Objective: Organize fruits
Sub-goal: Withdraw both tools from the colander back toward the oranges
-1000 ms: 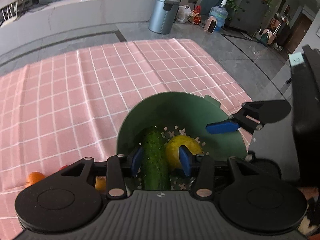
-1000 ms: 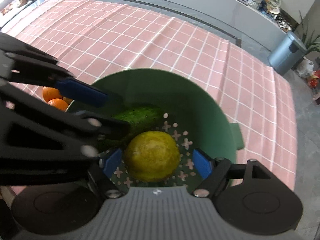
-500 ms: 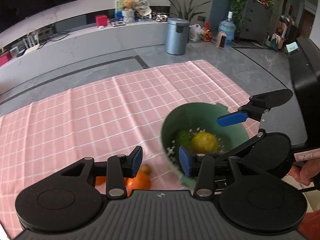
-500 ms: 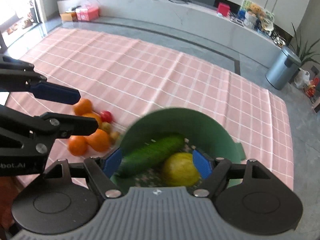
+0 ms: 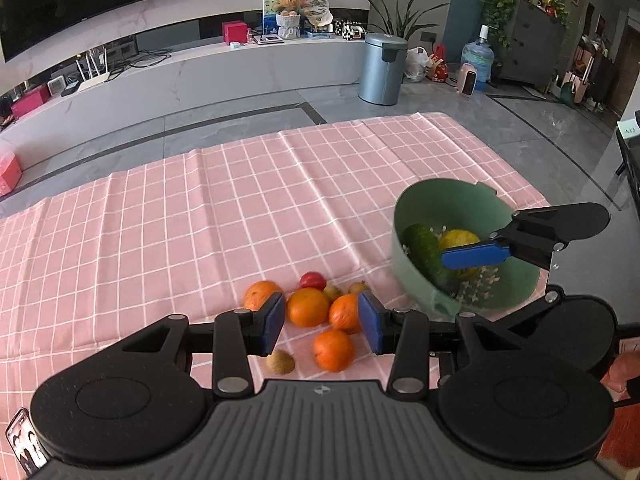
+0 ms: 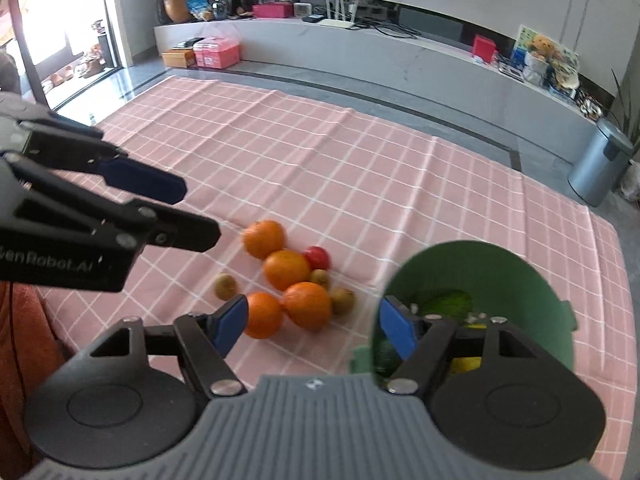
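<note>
With my left gripper (image 5: 322,328) part-open and empty and my right gripper (image 6: 312,326) closing on nothing, I'd pinch the firm, rollable oranges (image 5: 308,307) at lower centre across their widest part.

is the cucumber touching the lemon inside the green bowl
Cannot tell. In the left wrist view the cucumber lies beside the lemon in the green bowl, but the right gripper's finger crosses them.

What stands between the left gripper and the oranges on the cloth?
Nothing visible. The left gripper hangs with jaws apart and empty above the oranges, which lie in the open on the pink cloth; the green bowl is off to one side.
</note>
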The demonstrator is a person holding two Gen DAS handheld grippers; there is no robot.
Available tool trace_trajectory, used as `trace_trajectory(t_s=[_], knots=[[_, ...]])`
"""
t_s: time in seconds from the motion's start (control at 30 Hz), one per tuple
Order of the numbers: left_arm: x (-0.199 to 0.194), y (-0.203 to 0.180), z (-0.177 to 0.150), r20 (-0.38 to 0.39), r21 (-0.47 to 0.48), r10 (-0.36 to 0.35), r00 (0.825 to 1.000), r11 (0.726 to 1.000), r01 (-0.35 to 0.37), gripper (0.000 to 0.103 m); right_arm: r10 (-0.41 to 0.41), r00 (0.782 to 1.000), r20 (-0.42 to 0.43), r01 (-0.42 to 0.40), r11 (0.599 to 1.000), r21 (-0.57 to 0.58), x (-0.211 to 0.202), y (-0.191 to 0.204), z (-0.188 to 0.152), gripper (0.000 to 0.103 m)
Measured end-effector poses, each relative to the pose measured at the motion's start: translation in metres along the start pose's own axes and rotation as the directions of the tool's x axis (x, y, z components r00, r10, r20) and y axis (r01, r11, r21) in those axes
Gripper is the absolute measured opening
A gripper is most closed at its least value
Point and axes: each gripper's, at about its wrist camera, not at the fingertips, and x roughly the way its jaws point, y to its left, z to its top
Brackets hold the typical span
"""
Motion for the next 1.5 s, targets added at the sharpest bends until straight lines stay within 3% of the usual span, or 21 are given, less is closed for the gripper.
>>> trace_trajectory(t_s=[0.3,0.63,0.87,0.97,1.1,1.33,1.5], knots=[[0.011,0.038,-0.017,-0.042,-0.040,-0.042,0.998,0.998,0.040,0.050,0.032,0.999,0.007,-0.031,0.993,-0.112,0.019,0.039,-0.006,0.062],[0.043,0.051,-0.032,-0.090,-0.024,-0.048,0.995,0.999,0.046,0.050,0.024,0.999,-0.043,-0.030,0.987,-0.158,0.047,0.032,-0.019,0.051],[0.061,0.046,-0.036,-0.112,0.013,-0.053,0.992,0.998,0.054,0.050,0.079,0.995,-0.068,-0.081,0.996,-0.034,0.064,0.024,-0.019,0.048],[0.067,0.046,-0.039,-0.117,0.021,-0.021,0.993,1.000,0.023,0.050,0.102,0.991,-0.084,-0.099,0.994,0.037,0.074,0.025,-0.019,0.047],[0.070,0.048,-0.040,-0.093,0.021,0.031,0.995,0.999,-0.029,0.050,0.092,0.989,-0.114,-0.081,0.992,0.098,0.089,0.027,-0.017,0.047],[0.073,0.054,-0.043,-0.065,0.034,0.043,0.997,0.999,-0.041,0.050,0.079,0.984,-0.160,-0.043,0.975,0.218,0.105,0.025,-0.014,0.047],[0.076,0.060,-0.044,-0.063,0.024,0.023,0.998,0.999,-0.022,0.050,0.067,0.983,-0.169,-0.024,0.969,0.247,0.110,0.023,-0.012,0.035]])
